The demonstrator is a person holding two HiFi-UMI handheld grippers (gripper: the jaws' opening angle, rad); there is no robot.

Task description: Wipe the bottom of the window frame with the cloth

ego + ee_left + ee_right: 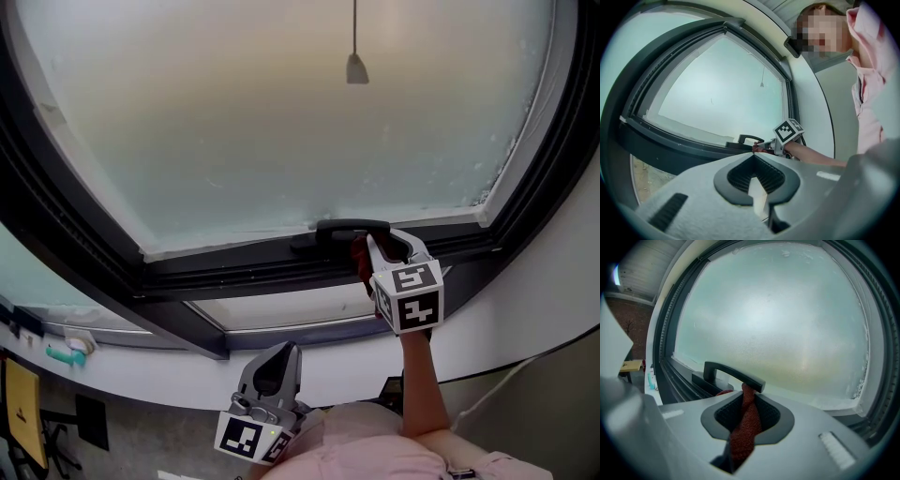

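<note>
A dark red cloth (745, 423) hangs pinched between the jaws of my right gripper (746, 397), which is shut on it. In the head view that right gripper (364, 251) is at the dark bottom window frame (253, 270), and the cloth (359, 258) touches the frame just under the black window handle (352, 227). The handle (733, 373) lies right ahead of the jaws. My left gripper (272, 370) is held low, near the body and below the sill, shut with nothing in it. From the left gripper view (752, 159), the right gripper (765, 148) shows at the handle (750, 138).
The frosted pane (281, 122) fills the frame, with a pull cord and its grey weight (356, 67) hanging in front. A white sill (169, 361) runs below the frame. A teal object (64, 354) lies at its far left. A pink sleeve (375, 445) is at the bottom.
</note>
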